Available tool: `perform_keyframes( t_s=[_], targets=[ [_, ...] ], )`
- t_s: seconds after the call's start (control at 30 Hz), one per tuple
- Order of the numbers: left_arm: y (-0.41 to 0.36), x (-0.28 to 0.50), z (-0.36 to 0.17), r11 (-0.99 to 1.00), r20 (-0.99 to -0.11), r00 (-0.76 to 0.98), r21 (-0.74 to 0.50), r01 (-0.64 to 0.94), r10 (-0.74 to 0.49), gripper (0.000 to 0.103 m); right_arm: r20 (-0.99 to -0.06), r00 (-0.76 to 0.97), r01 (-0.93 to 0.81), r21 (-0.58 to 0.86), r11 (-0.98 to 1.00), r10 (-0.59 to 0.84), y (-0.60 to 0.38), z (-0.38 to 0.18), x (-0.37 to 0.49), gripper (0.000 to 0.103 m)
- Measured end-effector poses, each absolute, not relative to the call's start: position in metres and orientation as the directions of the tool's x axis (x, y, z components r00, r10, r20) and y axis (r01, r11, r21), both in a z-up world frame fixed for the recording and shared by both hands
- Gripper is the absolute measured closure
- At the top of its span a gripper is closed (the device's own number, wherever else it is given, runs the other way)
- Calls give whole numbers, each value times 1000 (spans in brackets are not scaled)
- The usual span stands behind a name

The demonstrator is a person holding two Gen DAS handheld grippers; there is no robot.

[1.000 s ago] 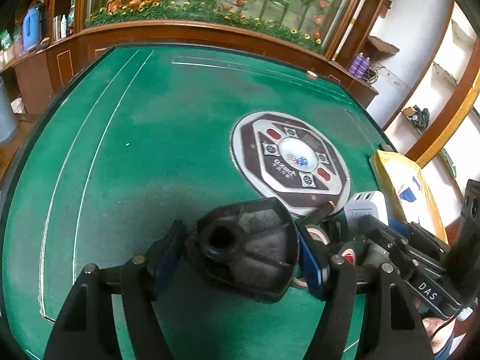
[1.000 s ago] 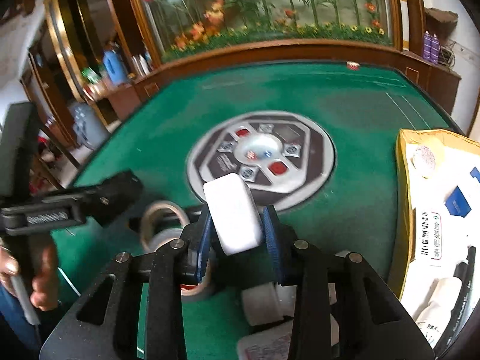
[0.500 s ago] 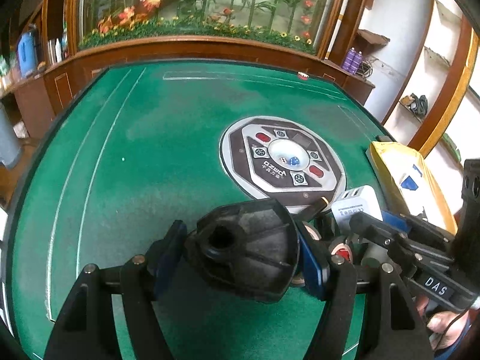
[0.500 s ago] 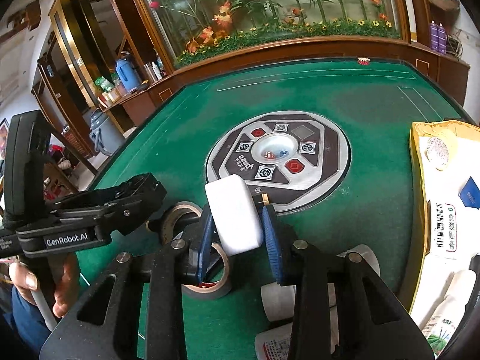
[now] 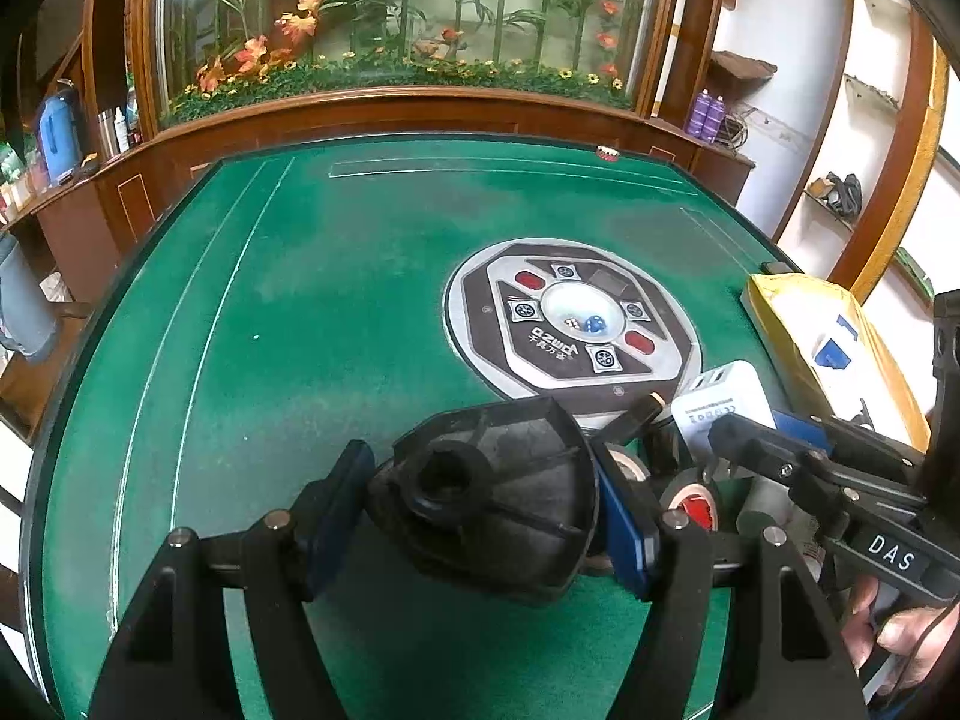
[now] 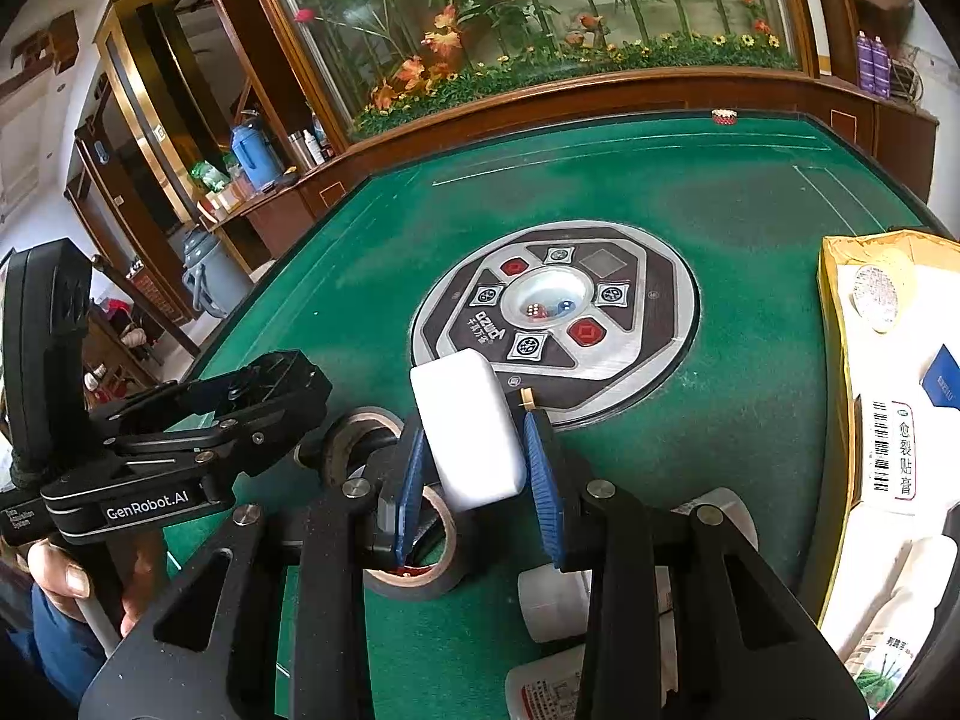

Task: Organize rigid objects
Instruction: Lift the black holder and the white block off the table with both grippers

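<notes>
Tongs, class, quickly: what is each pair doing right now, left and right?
Left tongs: closed on the black plastic part.
Right tongs: closed on the white charger block.

Ahead of the claws, the green felt mahjong table (image 5: 288, 312) carries a round control panel (image 6: 555, 324) with dice (image 6: 534, 312) under its central dome. Beyond it stands a glass-fronted flower display (image 5: 396, 18); far left, a blue thermos (image 6: 255, 153).
</notes>
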State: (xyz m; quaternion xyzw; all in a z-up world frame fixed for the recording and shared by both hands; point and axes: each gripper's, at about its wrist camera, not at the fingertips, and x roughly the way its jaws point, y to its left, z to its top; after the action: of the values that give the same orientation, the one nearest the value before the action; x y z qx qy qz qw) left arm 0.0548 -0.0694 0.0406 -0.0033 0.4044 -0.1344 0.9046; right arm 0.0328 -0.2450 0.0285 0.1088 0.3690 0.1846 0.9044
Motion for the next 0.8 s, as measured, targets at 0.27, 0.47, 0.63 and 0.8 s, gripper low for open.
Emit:
perform_keyframes(
  t_s=[0.27,0.47,0.63,0.8],
  targets=[
    [-71,55,42,963,-728,640,-113,244,-247,32,-621,654,-251,361,898,432,-250,26,37,71],
    [-72,52,46,958,-720,641,-131,255,-268,32,-629,645,-249,364,897,434,-250,23,38,71],
    [-74,50,50,952,-711,641,-142,271,-288,32,-625,649,-245,368,897,434,-252,23,38,71],
    [-77,50,49,949,-715,632,-149,277,-297,32,-639,647,-233,354,906,416,-253,21,38,74]
  ],
)
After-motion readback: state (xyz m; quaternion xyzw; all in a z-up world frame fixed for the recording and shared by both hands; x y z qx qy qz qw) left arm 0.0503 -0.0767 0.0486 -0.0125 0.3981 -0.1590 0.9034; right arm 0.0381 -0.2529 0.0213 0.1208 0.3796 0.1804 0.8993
